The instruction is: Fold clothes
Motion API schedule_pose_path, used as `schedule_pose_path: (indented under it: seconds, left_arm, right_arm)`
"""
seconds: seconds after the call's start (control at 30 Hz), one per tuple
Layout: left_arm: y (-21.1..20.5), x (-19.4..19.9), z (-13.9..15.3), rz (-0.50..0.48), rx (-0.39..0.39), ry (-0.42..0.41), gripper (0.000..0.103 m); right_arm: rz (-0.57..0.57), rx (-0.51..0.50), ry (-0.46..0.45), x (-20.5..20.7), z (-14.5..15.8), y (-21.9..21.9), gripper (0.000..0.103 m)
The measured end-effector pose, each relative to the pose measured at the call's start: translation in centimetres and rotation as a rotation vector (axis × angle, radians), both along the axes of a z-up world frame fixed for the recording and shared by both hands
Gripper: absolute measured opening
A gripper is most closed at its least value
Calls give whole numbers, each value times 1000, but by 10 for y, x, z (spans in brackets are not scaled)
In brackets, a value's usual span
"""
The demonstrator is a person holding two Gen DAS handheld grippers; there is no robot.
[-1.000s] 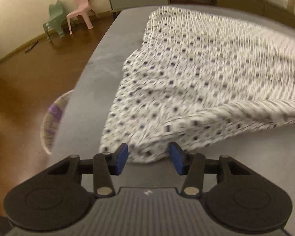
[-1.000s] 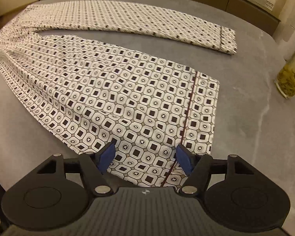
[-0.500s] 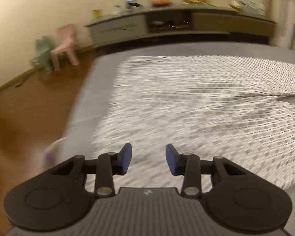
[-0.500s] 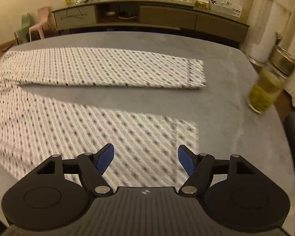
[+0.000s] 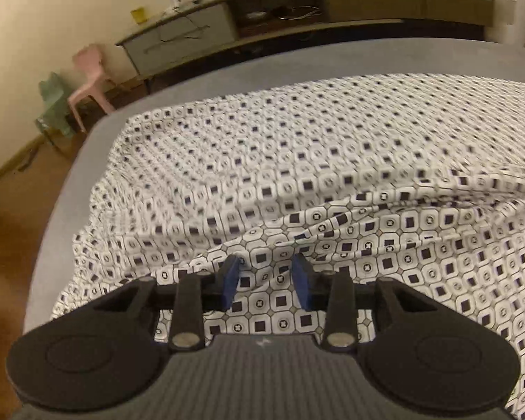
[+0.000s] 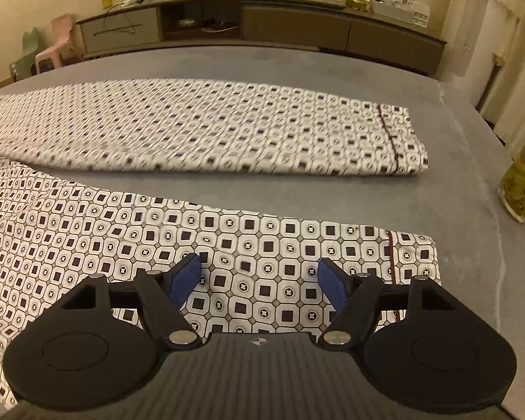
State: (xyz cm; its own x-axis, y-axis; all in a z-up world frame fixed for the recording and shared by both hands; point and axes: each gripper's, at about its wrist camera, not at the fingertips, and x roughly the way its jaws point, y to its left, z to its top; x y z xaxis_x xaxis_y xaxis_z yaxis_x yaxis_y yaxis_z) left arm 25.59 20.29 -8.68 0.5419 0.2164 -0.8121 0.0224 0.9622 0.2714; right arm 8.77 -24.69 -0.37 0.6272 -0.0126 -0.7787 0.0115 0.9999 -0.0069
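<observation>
White trousers with a black square pattern (image 6: 227,129) lie spread on a grey table (image 6: 455,140), the two legs apart. My right gripper (image 6: 259,273) is open just above the near leg (image 6: 262,245), close to its hem. In the left wrist view the waist end of the trousers (image 5: 297,161) lies rumpled with a raised fold. My left gripper (image 5: 266,273) is open and low over that fold, its blue pads either side of the cloth. Neither gripper holds anything.
A glass jar with yellow-green contents (image 6: 523,182) stands at the table's right edge. A long low cabinet (image 6: 262,24) runs along the far wall. A pink chair (image 5: 89,77) and a green chair (image 5: 54,105) stand on the wooden floor left of the table.
Both grippers rose and tilted up, then came back low over the trousers. The left gripper now sits further onto the waist end. Both stayed open.
</observation>
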Motion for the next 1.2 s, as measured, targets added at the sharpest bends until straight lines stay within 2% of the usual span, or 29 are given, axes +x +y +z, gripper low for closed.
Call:
schedule_pose_path:
  seconds: [0.03,0.1,0.13,0.17,0.2,0.23,0.3,0.33,0.47,0.57,0.63,0.73,0.8,0.93,1.0,1.07,1.2]
  left_arm:
    - [2,2,1,13,0,5,35]
    - [7,3,0,35,63,14,35]
    - [13,0,1,38,70,12,35]
    - [21,-5,4,37,66,7,34]
    - [32,-15,10,41,32,-5,34]
    - [44,-30,20,45,-11,-28,34]
    - [70,-66,36,45,-47,-64,37]
    - [83,-85,43,45,-61,-81,38]
    - [137,-138,39,107,-17,-40,38]
    - [175,-165,26,206,-56,-22,37]
    - [189,-172,17,245,-50,-1,37]
    - [211,-179,13,336,-42,-18,39]
    - [226,-186,18,408,-60,-52,38]
    - [234,-208,32,440,-129,-113,37]
    - [227,-210,27,408,-145,-101,37]
    - [218,-208,19,371,-140,-72,39]
    - [206,-199,13,339,-64,-60,41]
  right_arm:
    - [-11,3,-3,6,0,-3,75]
    - [-35,0,-6,11,0,-12,75]
    - [-50,-7,-9,11,0,-18,77]
    - [-70,-20,-15,7,-1,-25,84]
    - [-91,-33,-22,1,0,-32,85]
    - [-116,-43,-33,-8,5,-39,85]
    - [-165,-63,-54,-27,13,-51,71]
    - [-163,-67,-58,-34,15,-52,71]
    - [33,-31,-29,-54,16,-11,71]
    - [180,-4,-7,-69,17,20,71]
    - [258,7,11,-77,17,36,69]
    - [233,-19,59,-80,9,27,71]
    - [169,-41,79,-85,9,12,72]
    - [89,-173,71,-103,12,4,73]
    - [75,-214,45,-110,15,11,73]
    - [96,-159,19,-113,18,21,74]
    - [111,-63,68,-104,9,14,74]
